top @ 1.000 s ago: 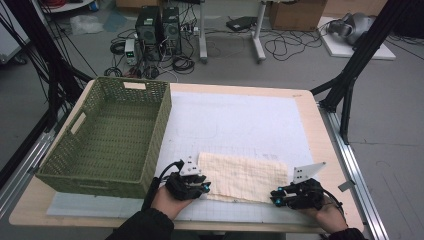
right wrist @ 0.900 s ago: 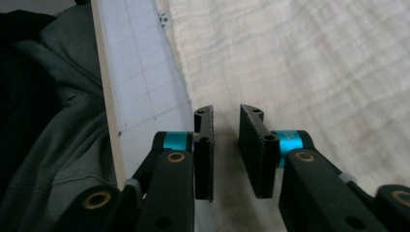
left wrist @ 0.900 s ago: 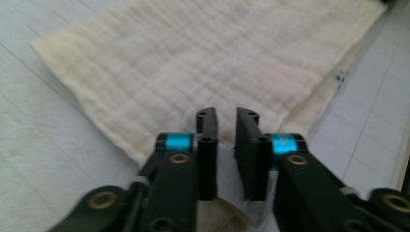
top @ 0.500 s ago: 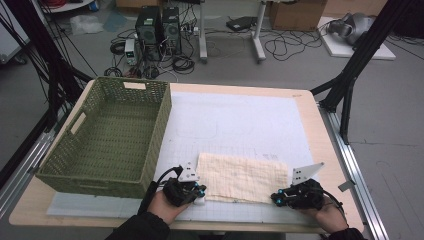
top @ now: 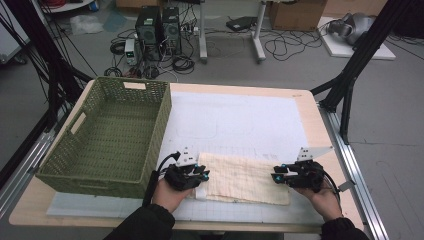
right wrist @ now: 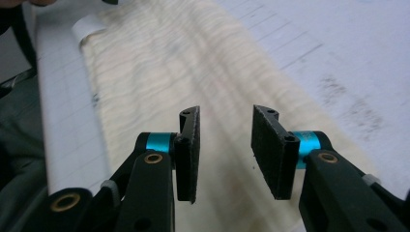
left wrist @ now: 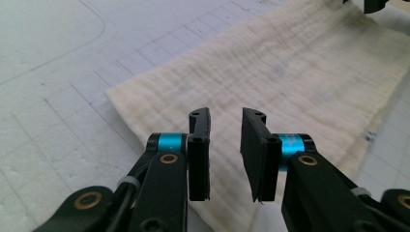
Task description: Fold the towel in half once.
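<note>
The cloth [top: 245,178] lies lengthwise between my left gripper [top: 202,175] and right gripper [top: 276,177], both having just opened a little, gripping nothing.

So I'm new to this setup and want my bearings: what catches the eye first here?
The cream cloth lies folded flat at the table's near edge, with the left gripper at one end and the right gripper at the other, both with jaws apart and nothing between them. A big green woven basket fills the table's left side.
</note>
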A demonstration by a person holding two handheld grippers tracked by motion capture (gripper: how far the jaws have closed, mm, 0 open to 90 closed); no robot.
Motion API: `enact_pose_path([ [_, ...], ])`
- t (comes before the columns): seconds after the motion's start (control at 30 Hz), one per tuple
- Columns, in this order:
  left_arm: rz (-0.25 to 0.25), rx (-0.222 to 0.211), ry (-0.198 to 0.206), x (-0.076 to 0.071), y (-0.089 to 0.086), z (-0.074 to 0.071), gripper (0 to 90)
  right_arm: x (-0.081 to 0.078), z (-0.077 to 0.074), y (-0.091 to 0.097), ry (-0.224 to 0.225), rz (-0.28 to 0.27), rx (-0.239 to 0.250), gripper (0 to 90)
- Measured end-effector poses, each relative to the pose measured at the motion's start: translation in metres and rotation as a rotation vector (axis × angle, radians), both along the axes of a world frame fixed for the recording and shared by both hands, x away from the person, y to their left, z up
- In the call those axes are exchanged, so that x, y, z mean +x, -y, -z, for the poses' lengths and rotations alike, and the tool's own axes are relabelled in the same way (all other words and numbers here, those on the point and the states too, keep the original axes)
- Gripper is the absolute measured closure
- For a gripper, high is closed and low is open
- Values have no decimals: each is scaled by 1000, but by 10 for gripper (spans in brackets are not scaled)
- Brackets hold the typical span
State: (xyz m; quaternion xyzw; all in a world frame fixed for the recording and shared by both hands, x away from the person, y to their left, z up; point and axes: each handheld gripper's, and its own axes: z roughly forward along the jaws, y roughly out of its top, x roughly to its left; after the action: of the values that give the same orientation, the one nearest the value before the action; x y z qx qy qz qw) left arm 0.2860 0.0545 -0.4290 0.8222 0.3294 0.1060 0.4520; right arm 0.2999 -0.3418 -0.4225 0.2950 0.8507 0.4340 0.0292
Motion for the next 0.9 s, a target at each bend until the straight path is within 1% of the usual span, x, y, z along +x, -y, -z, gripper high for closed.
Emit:
enact_pose_path([
  [0.07,-11,-12,4,5,1,1,731,6,-1,1,0,16,21,635],
  [0.13,-18,-4,14,9,2,3,737,10,-1,1,-2,30,25,616],
  [0.23,-40,-24,13,12,3,5,735,14,-3,1,-2,42,66,605],
  [0.3,-44,-24,19,13,6,3,734,17,-5,0,2,49,71,618],
  [0.37,-41,-24,19,15,9,1,738,20,-5,-4,6,47,58,660],
  [0.43,-35,-1,29,17,12,-1,757,22,-4,-8,14,39,55,705],
  [0.5,-48,-2,27,21,14,-1,782,25,-3,-11,22,49,35,724],
  [0.57,-59,13,27,26,16,-1,799,29,0,-11,11,56,25,749],
  [0.63,-79,2,22,31,16,1,797,31,1,-10,-4,69,14,746],
  [0.67,-87,3,16,34,14,2,797,32,2,-8,-11,74,22,746],
  [0.7,-102,-7,11,36,14,4,795,33,2,-6,-9,82,19,740],
  [0.73,-113,-9,12,38,13,5,789,33,3,-5,-12,87,15,732],
  [0.77,-124,-14,7,41,12,6,788,34,3,-4,-21,94,21,723],
  [0.8,-130,-12,-9,44,12,6,788,35,3,-2,-19,98,20,714],
  [0.83,-137,-2,-16,47,13,6,779,36,4,-2,-12,106,11,705],
  [0.87,-147,5,-15,50,14,6,773,38,5,-1,-18,117,4,702],
  [0.9,-151,9,-24,53,15,6,763,40,6,0,-19,128,-6,700],
])
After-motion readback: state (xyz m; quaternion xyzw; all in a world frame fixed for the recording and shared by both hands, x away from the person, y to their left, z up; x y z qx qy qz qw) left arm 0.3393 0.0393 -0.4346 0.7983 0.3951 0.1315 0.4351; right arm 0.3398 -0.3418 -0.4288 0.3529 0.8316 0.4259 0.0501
